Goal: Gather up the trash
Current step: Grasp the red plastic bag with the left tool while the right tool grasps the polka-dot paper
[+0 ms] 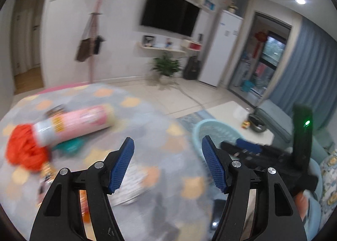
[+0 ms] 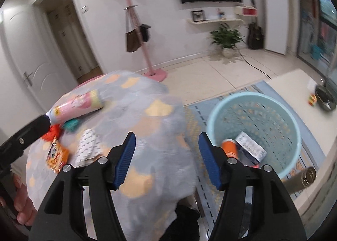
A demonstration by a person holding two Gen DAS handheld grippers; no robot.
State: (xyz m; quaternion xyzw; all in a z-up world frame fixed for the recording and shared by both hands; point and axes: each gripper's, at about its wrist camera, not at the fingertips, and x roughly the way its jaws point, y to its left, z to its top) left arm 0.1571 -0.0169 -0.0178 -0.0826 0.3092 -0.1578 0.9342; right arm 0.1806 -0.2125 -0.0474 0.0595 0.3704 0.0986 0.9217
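One pink tube (image 2: 78,105), one orange wrapper (image 2: 56,154), one white packet (image 2: 87,148) and one red wad (image 2: 51,133) lie on the patterned blanket (image 2: 147,135). The blue basket (image 2: 252,131) beside it holds two pieces. Left gripper (image 1: 167,164) and right gripper (image 2: 166,159) both hover with fingers apart, empty.

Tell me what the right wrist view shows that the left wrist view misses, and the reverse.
Only the right wrist view looks into the blue basket, where an orange can and a white box already lie, and it shows the orange snack packet sharply. Only the left wrist view shows the right tongs from the side, over the basket rim. Both show the pink tube, the red bundle and the patterned blanket. Both tongs are open and empty.
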